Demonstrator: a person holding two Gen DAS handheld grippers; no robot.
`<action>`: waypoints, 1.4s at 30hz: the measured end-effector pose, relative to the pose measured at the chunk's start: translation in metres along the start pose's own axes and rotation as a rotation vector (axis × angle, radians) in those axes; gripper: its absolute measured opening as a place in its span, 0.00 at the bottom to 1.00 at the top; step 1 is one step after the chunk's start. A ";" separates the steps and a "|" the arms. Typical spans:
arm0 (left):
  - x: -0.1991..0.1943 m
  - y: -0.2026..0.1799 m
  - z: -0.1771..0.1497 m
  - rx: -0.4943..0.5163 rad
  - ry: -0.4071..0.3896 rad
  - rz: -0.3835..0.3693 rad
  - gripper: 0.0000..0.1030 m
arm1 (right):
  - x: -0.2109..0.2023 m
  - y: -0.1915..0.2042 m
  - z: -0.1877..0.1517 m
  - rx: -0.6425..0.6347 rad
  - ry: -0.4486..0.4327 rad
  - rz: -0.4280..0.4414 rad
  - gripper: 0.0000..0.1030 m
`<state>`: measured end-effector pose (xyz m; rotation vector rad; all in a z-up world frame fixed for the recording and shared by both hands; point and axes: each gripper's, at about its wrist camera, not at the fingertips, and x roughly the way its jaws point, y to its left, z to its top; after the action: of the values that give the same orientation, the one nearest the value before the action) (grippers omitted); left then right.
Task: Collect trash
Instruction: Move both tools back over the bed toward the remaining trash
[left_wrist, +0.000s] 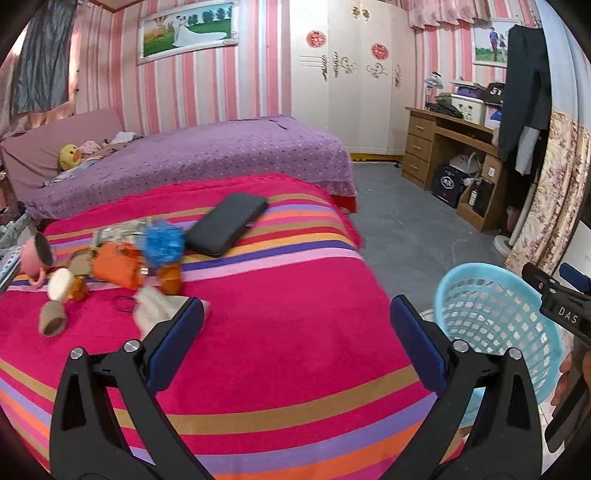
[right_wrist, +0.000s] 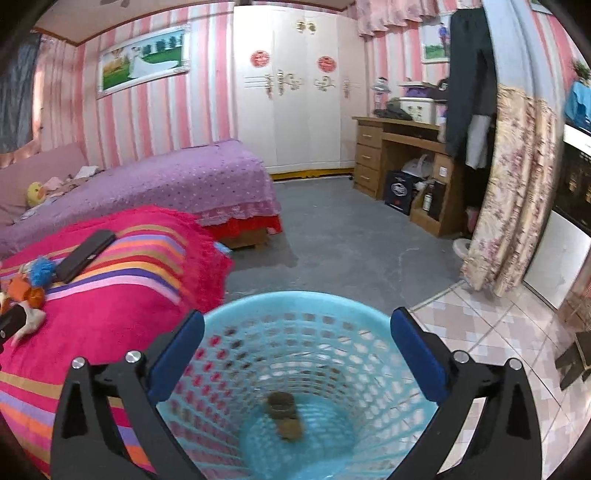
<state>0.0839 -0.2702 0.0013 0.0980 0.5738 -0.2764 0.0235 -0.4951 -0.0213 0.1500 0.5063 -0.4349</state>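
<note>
Trash: a brown cardboard tube lies at the bottom of the blue basket, more on the striped blanket.

Beside the basket, the blanket carries cardboard tubes, an orange wrapper, blue fluff and a black case. The right gripper hangs over the basket, jaws wide and empty; the left gripper, over the blanket, likewise. Beyond the basket: grey floor, pink-striped walls.
</note>
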 end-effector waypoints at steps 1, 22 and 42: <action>-0.002 0.006 0.001 -0.001 -0.003 0.012 0.95 | -0.002 0.013 0.001 -0.010 -0.001 0.024 0.96; 0.000 0.240 -0.028 -0.102 0.061 0.228 0.95 | -0.001 0.194 -0.004 -0.110 0.005 0.267 0.96; 0.075 0.303 -0.040 -0.135 0.274 0.173 0.71 | 0.015 0.266 -0.025 -0.202 0.097 0.325 0.96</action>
<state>0.2097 0.0101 -0.0692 0.0548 0.8492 -0.0546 0.1408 -0.2559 -0.0420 0.0565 0.6057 -0.0580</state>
